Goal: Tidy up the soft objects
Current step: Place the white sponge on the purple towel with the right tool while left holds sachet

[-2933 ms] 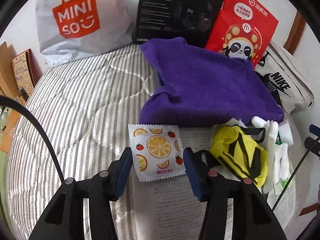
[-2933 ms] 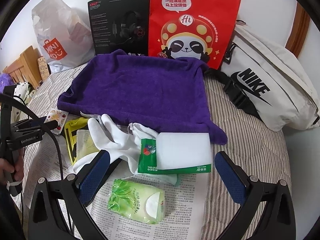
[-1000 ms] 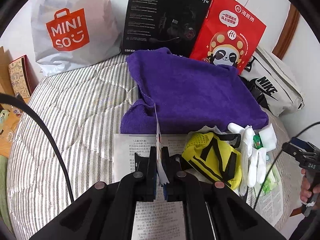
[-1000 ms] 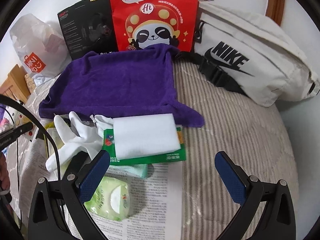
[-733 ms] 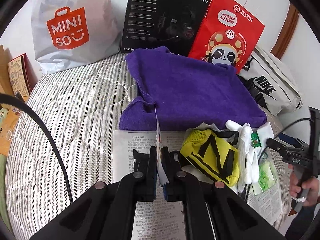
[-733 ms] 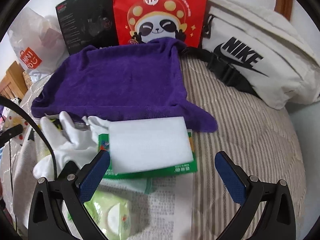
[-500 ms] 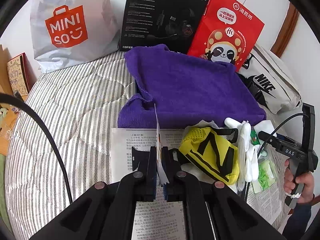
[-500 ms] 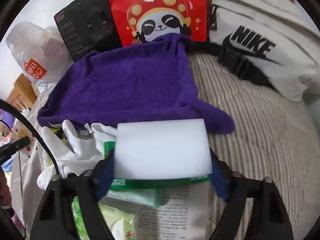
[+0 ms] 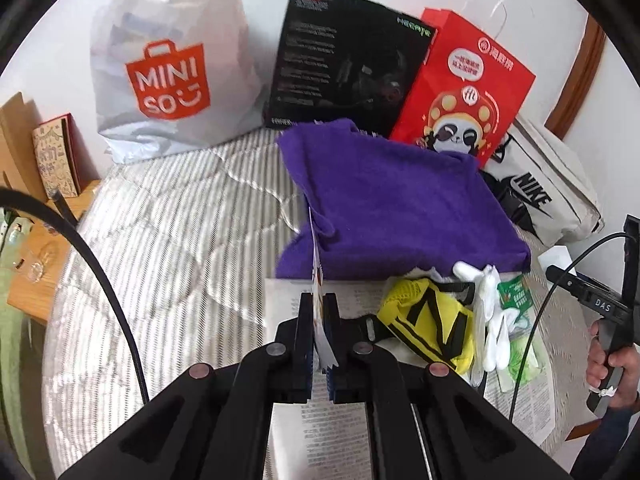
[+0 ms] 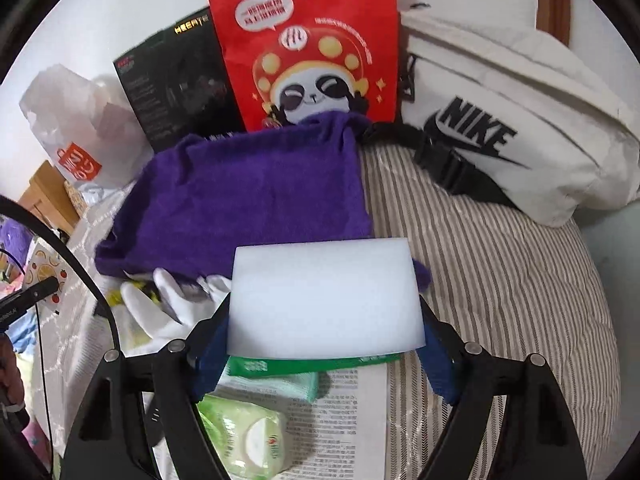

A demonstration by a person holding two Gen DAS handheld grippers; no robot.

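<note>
My left gripper (image 9: pixel 319 312) is shut on the fruit-print wipe packet (image 9: pixel 318 280), held edge-on above the newspaper (image 9: pixel 332 432). My right gripper (image 10: pixel 324 328) is shut on the white sponge (image 10: pixel 324 300), lifted off the green packet (image 10: pixel 280 366). A purple towel (image 9: pixel 400 204) lies spread behind; it also shows in the right wrist view (image 10: pixel 248 200). A yellow mesh pouch (image 9: pixel 428 324), white gloves (image 9: pixel 486 320) and a light green wipes pack (image 10: pixel 244 432) lie on the newspaper.
A Miniso bag (image 9: pixel 168 72), a black box (image 9: pixel 348 60), a red panda bag (image 9: pixel 464 92) and a white Nike bag (image 10: pixel 508 120) stand along the wall. The striped mattress (image 9: pixel 172 240) stretches left, with a wooden shelf (image 9: pixel 36 264) beyond its edge.
My right gripper closed on the white sponge and lifted it off the green packet. My left gripper still holds the fruit packet and has moved slightly toward the towel.
</note>
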